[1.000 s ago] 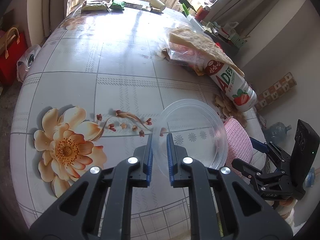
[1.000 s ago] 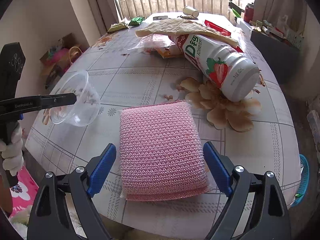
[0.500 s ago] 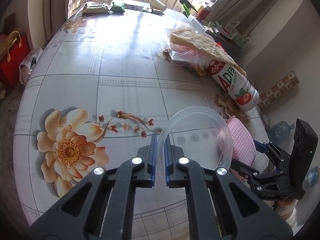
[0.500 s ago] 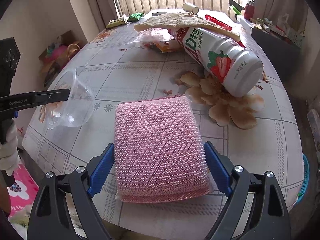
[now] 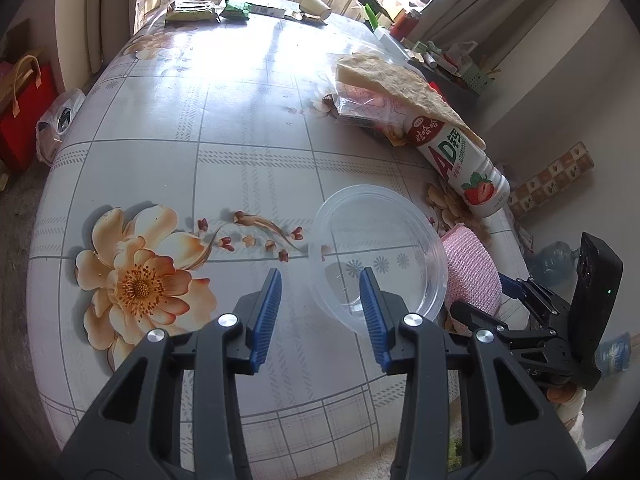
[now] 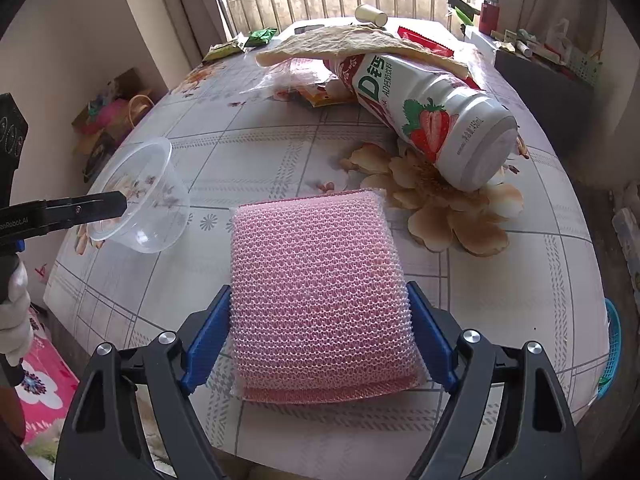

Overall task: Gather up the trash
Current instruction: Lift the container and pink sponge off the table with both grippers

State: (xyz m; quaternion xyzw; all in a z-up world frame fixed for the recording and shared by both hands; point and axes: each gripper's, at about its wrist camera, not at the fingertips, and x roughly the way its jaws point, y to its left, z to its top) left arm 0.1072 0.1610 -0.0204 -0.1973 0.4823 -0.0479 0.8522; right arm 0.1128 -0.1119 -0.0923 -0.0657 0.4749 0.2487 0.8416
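A clear plastic cup (image 5: 380,256) sits tilted just above the table, its rim by my right finger; it also shows in the right wrist view (image 6: 140,196). My left gripper (image 5: 320,316) is open, and the cup is free of its pads. My right gripper (image 6: 318,336) is shut on a pink mesh sponge pack (image 6: 320,292) at the table's near edge; the pack also shows in the left wrist view (image 5: 472,276). A strawberry AD drink bottle (image 6: 432,120) lies on its side beyond it.
A crumpled brown paper (image 6: 360,42) and plastic wrappers (image 5: 364,108) lie over the bottle's neck. Green snack packets (image 5: 192,12) and a paper cup (image 5: 316,6) lie at the table's far end. Bags (image 5: 24,112) stand on the floor at left.
My left gripper has opened and let go of the clear cup's rim. My right gripper has closed in on the pink sponge pack and now grips it.
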